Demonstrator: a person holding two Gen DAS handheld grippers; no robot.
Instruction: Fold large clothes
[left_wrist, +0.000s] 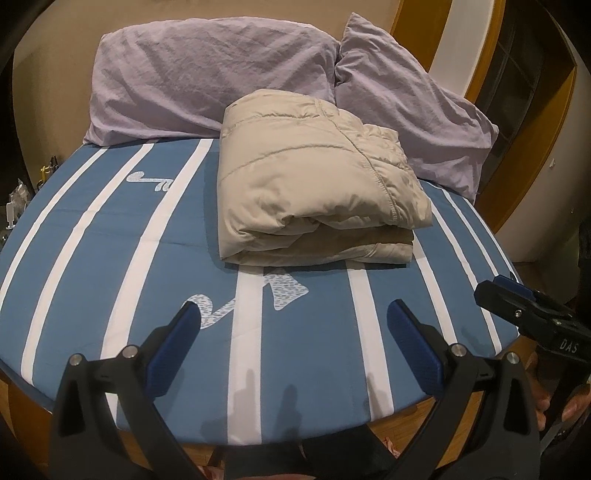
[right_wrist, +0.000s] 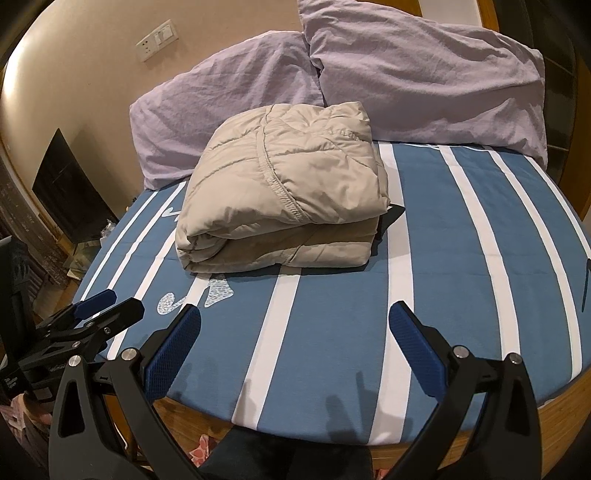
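Beige jacket (left_wrist: 317, 177) sits folded mid-bed (left_wrist: 110, 240), w/ both grippers, left (left_wrist: 293, 317) & right (right_wrist: 295, 321), near, fingers spread, empty: fold likely done.

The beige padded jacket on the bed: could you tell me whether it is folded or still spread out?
Folded. The beige padded jacket lies as a compact stacked bundle on the striped bedsheet, layers visible along its front edge.

both wrist views sit low at the foot of the bed (left_wrist: 110, 236), facing the pillows (left_wrist: 207, 70), left view from the left, right view from the right. both share the folded beige jacket (right_wrist: 284, 181), mid-distance; each catches the other hand-held gripper at its edge.
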